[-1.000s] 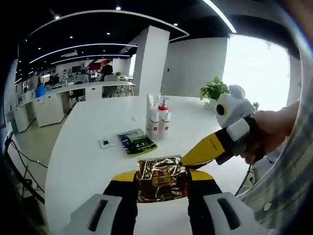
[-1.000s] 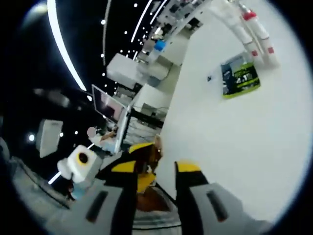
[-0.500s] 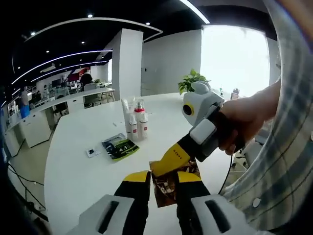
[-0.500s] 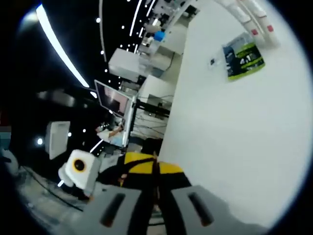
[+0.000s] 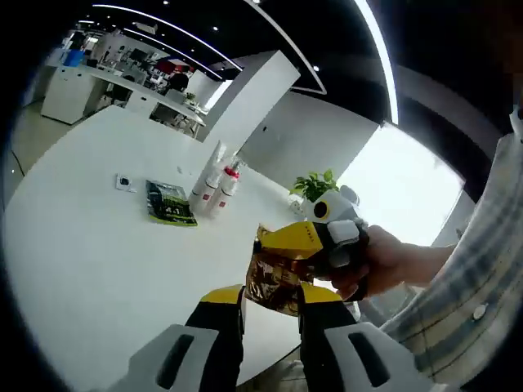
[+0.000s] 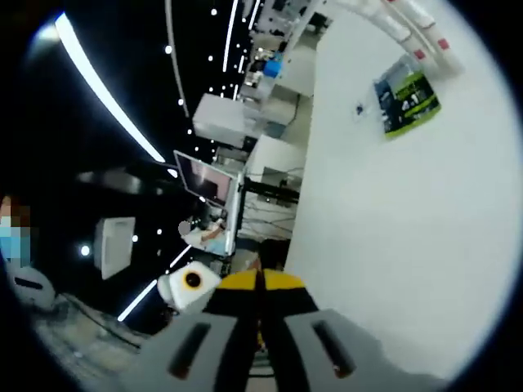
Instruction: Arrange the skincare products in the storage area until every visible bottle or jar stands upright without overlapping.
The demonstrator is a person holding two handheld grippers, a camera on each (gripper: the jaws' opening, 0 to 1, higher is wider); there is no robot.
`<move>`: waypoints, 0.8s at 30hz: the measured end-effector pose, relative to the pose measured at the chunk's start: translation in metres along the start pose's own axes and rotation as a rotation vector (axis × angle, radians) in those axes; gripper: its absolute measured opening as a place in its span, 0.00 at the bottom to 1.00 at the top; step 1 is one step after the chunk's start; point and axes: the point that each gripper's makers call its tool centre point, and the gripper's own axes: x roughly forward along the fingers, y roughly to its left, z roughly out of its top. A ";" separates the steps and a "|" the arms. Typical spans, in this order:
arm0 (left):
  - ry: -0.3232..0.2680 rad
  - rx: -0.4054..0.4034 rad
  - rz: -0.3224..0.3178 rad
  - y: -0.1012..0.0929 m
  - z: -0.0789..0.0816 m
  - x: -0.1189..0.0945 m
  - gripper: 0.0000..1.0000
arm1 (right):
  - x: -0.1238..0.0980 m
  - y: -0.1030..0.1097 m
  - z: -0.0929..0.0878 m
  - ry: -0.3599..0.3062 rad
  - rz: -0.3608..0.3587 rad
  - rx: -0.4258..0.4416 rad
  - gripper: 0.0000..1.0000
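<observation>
Now, against the pictures of a second ago: gold foil pouch (image 5: pixel 276 282), formerly flat between the left gripper's (image 5: pixel 270 296) jaws, stands tilted above their tips, pinched at its 1 o'clock edge by the right gripper (image 5: pixel 288 237), which earlier lay apart with jaws spread. Whether the left jaws touch the pouch cannot be told; they stand apart.

Right gripper (image 6: pixel 260 282), own view: yellow jaw tips pressed together on a thin edge of the pouch, formerly parted.

Surface: white oval table (image 5: pixel 90 245). Toward 11 o'clock in the left gripper view, a cluster of white bottles (image 5: pixel 211 183), upright, one with a red cap, close together; just beside them a dark green sachet (image 5: pixel 170 203), lying flat; near it a small dark item (image 5: pixel 124 181), kind unclear. Green plant (image 5: pixel 313 187) at the far table edge.

Room: open office, ceiling light strips, white pillar (image 5: pixel 249 106), bright window.

Hand (image 5: pixel 382 265): wrapped round the right gripper's body, plaid sleeve (image 5: pixel 474 302) at 4 o'clock.
</observation>
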 end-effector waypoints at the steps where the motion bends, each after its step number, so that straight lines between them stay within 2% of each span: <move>1: -0.003 -0.036 -0.033 -0.004 -0.001 -0.001 0.21 | 0.000 0.002 -0.002 0.001 0.002 -0.003 0.00; 6: -0.045 -0.134 -0.077 -0.008 0.003 -0.003 0.14 | 0.002 0.006 -0.007 0.010 0.021 0.003 0.00; 8: -0.056 -0.157 -0.088 -0.007 0.004 -0.006 0.05 | 0.004 0.006 -0.009 0.012 0.024 0.002 0.00; 9: -0.057 -0.173 -0.113 -0.010 0.005 -0.007 0.04 | 0.004 0.006 -0.011 0.015 0.021 -0.004 0.00; 13: -0.064 -0.203 -0.099 -0.006 0.004 -0.010 0.01 | 0.007 0.008 -0.011 0.002 0.025 -0.012 0.04; 16: -0.144 -0.276 -0.106 0.000 0.018 -0.016 0.01 | 0.010 0.008 -0.010 -0.003 0.024 -0.033 0.09; 24: -0.202 -0.322 -0.091 0.010 0.027 -0.027 0.00 | 0.021 0.010 -0.015 0.025 0.031 -0.054 0.09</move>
